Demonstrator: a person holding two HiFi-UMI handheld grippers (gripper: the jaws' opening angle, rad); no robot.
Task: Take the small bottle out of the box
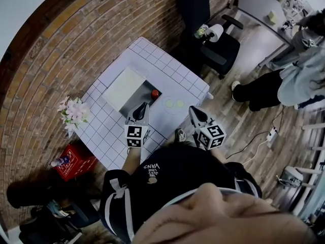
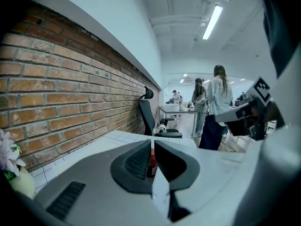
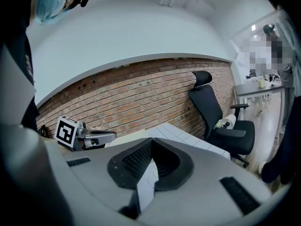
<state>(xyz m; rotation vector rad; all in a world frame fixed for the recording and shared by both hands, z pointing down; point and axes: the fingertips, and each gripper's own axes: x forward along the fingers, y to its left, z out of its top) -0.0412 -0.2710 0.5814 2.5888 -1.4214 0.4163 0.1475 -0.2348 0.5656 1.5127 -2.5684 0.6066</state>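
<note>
Now the left hand-held gripper (image 1: pixel 143 105) and right hand-held gripper (image 1: pixel 193 109) are hovering over the bench (image 1: pixel 175 72), jaws closed and empty, with the bottle (image 1: pixel 155 93) standing in the box (image 1: pixel 127 87).

left tool (image 1: pixel 142 107), right tool (image 1: pixel 193 110) seemingly closed

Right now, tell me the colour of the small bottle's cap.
Red. It shows best in the head view, atop the small bottle.
</note>
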